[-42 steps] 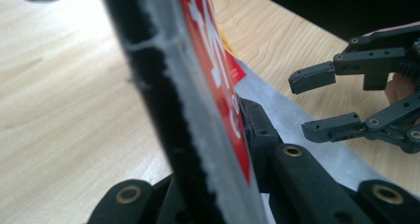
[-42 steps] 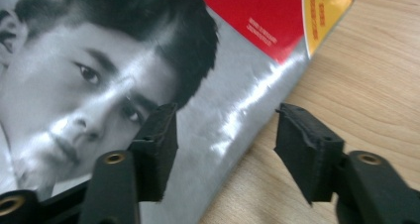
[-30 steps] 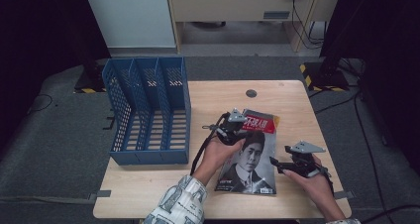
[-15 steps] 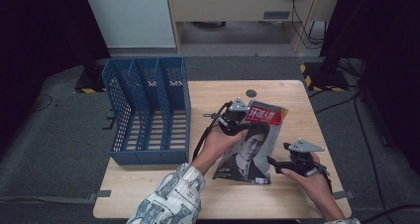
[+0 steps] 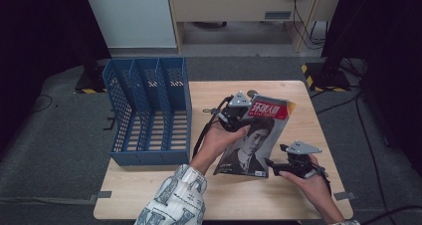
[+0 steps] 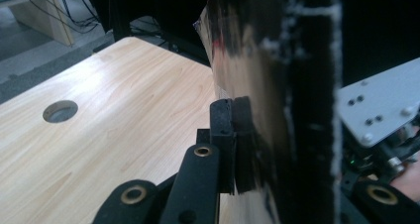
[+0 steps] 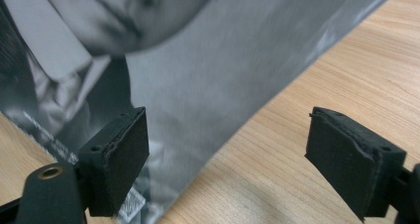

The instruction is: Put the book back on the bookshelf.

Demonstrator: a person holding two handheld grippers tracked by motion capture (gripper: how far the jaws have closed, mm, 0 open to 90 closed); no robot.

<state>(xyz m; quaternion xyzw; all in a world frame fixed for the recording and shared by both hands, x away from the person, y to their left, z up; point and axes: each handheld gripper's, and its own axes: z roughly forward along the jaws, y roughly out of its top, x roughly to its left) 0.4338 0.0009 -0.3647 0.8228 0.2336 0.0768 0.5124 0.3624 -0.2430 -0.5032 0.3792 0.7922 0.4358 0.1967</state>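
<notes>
Magazine [image 5: 254, 138] raised more | left gripper [image 5: 238, 114] clamps it; right gripper [image 5: 272, 164] open | wooden table [image 5: 298, 105]

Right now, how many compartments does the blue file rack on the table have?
3. The blue file rack has a left compartment, a middle compartment and a right compartment, side by side, left of the magazine.

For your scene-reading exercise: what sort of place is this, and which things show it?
Probably an office or lab workspace: a wooden table holding a blue file rack, a magazine being handled, and a desk with trailing cables behind.
</notes>
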